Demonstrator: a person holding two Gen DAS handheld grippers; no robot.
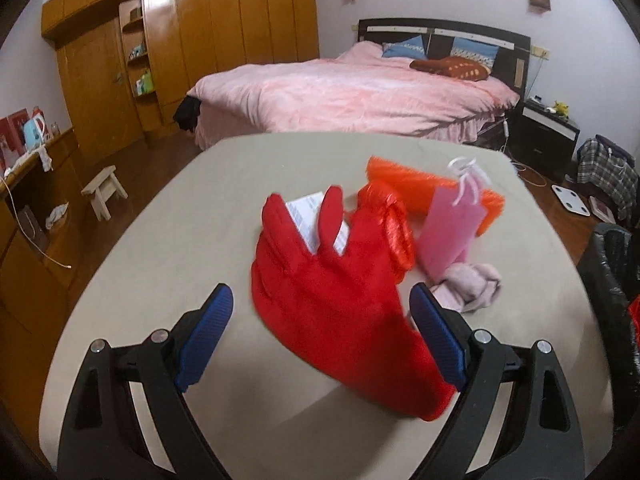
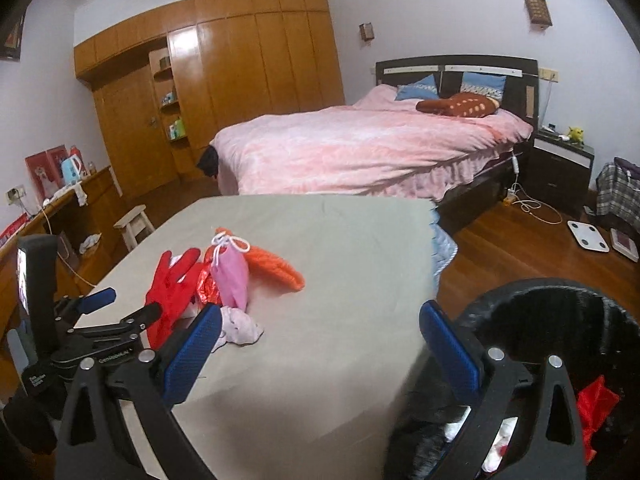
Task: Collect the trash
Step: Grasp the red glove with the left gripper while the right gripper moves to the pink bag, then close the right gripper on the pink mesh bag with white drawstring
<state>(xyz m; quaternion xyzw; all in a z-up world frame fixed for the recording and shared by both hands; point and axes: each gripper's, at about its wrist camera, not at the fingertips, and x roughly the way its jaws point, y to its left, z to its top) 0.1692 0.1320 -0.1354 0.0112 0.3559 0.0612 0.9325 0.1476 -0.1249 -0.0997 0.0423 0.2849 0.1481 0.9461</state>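
Note:
A red glove (image 1: 328, 304) lies on the beige table (image 1: 180, 248), its fingers over a white paper slip (image 1: 306, 210). My left gripper (image 1: 322, 320) hovers over the glove's cuff, open, with its right pad beside the cuff edge. Behind the glove lie a red crinkly bag (image 1: 394, 232), an orange knit piece (image 1: 424, 184), a pink drawstring pouch (image 1: 448, 232) and a pale pink wad (image 1: 472, 286). My right gripper (image 2: 320, 344) is open and empty above the table's near corner. Right of it stands a black-lined bin (image 2: 560, 312) with red and white scraps inside. The left gripper (image 2: 126, 306) and red glove (image 2: 172, 292) also show there.
A pink-covered bed (image 2: 360, 148) stands beyond the table, with a wooden wardrobe (image 2: 248, 72) behind it. A small stool (image 2: 134, 224) and a low desk (image 2: 68, 208) are at the left. A white scale (image 2: 588, 236) and cables lie on the wooden floor at the right.

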